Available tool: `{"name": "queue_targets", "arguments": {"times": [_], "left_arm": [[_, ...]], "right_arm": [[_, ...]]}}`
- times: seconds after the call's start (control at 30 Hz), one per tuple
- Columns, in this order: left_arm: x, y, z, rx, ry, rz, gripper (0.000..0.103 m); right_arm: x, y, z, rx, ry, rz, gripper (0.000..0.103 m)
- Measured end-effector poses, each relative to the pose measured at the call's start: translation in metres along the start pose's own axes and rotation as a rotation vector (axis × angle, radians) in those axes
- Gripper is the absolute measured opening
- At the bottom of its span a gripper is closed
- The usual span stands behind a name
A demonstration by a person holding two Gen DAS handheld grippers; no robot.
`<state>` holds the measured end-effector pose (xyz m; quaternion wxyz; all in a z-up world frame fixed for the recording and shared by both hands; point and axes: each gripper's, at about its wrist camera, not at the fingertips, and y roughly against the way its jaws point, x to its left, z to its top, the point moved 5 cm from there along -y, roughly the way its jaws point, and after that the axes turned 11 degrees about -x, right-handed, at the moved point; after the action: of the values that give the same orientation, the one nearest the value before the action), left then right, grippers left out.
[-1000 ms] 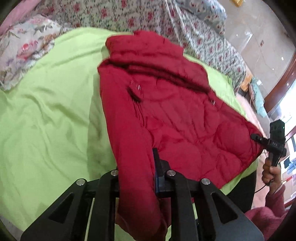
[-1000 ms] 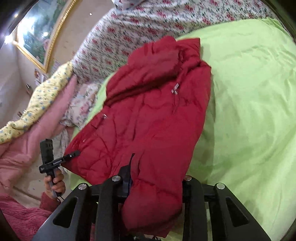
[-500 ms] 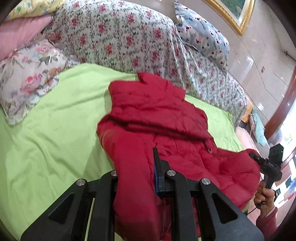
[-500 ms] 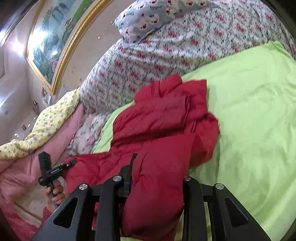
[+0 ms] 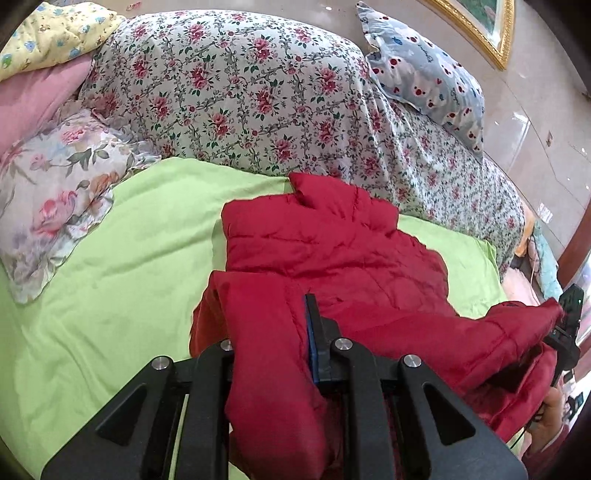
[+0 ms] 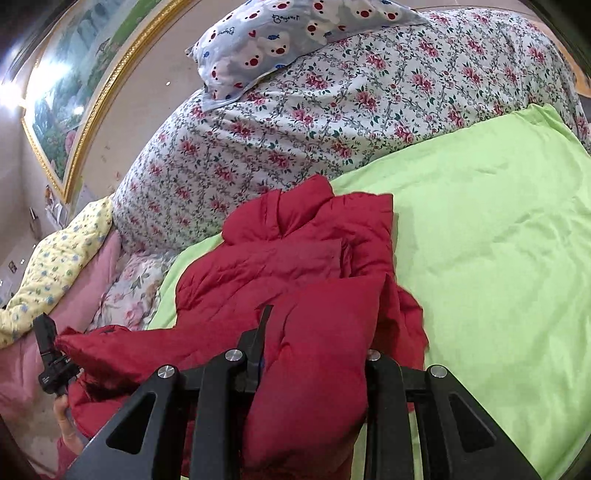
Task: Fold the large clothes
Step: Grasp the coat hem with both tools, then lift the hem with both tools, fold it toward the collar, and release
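Clamping down on a thick fold of the red puffer jacket (image 5: 332, 254), the left claw (image 5: 273, 354) sits at the bottom middle of the left wrist view, jaws narrow with the padded fabric bunched between them and spilling over the black frame. Same deal in the right wrist view: the right claw (image 6: 314, 354) at the bottom centre pinches another chunk of the jacket (image 6: 295, 258), fabric puffing up between the two fingers.

So the jacket's near edge is lifted off the bed at both corners, while the rest of it lies crumpled on the lime green sheet (image 5: 110, 258) in the middle of the frame, collar end pointing toward the top of the picture and just touching the big floral duvet (image 5: 240, 92) heaped behind it. In the left view the held stretch of jacket runs off to the lower right, where you can see the other claw's black body and a bit of the person's hand under it. In the right view it mirrors that, running to the lower left.

Other stuff around: a grey-blue pillow with bear faces (image 6: 288, 33) on top of the duvet, a pastel flower pillow (image 5: 51, 192) at the left of the left view, a yellow spotted blanket (image 6: 55, 266), and a gold-framed painting (image 6: 62, 92) at the upper left of the right view.
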<state>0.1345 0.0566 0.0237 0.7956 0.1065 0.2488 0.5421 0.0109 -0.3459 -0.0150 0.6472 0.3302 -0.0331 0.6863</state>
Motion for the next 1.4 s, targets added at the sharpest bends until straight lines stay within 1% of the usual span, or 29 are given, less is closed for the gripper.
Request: {"name": "queue_targets", "arguments": {"times": [0.2,0.33,0.43,0.53,0.67,0.8,0.93,1.03,1.17,1.3,1.4], "left_arm": [[0.001,-0.031,0.021,-0.006,0.011,0.021,0.016],[0.006,-0.062,0.034,0.012,0.037,0.057,0.017],[0.009,-0.085,0.043,0.021,0.038,0.094,0.017],[0.013,-0.108,0.047,0.028,0.035,0.126,0.018],[0.018,-0.141,0.046,0.049,0.033,0.155,0.018],[0.024,-0.173,0.046,0.063,0.030,0.185,0.020],[0.032,-0.201,0.045,0.082,0.048,0.197,0.021],[0.033,-0.221,0.045,0.090,0.036,0.210,0.021],[0.033,-0.244,0.045,0.110,0.023,0.213,0.022],[0.039,-0.249,0.047,0.119,0.070,0.196,0.023],[0.038,-0.242,0.047,0.110,0.070,0.177,0.025]], "right_arm": [[0.004,-0.025,0.026,-0.037,0.012,-0.007,0.027],[0.003,-0.046,0.044,-0.061,0.011,-0.021,0.028],[-0.002,-0.064,0.057,-0.080,0.012,-0.043,0.028],[-0.014,-0.086,0.067,-0.091,-0.001,-0.082,0.029],[-0.029,-0.115,0.071,-0.074,-0.031,-0.116,0.029],[-0.036,-0.143,0.072,-0.058,-0.013,-0.156,0.029],[-0.045,-0.174,0.073,-0.047,0.006,-0.187,0.029],[-0.051,-0.194,0.071,-0.043,0.030,-0.208,0.028],[-0.064,-0.214,0.069,-0.033,0.021,-0.225,0.028],[-0.072,-0.226,0.068,-0.026,0.002,-0.244,0.029],[-0.075,-0.231,0.069,-0.024,0.004,-0.251,0.029]]}}
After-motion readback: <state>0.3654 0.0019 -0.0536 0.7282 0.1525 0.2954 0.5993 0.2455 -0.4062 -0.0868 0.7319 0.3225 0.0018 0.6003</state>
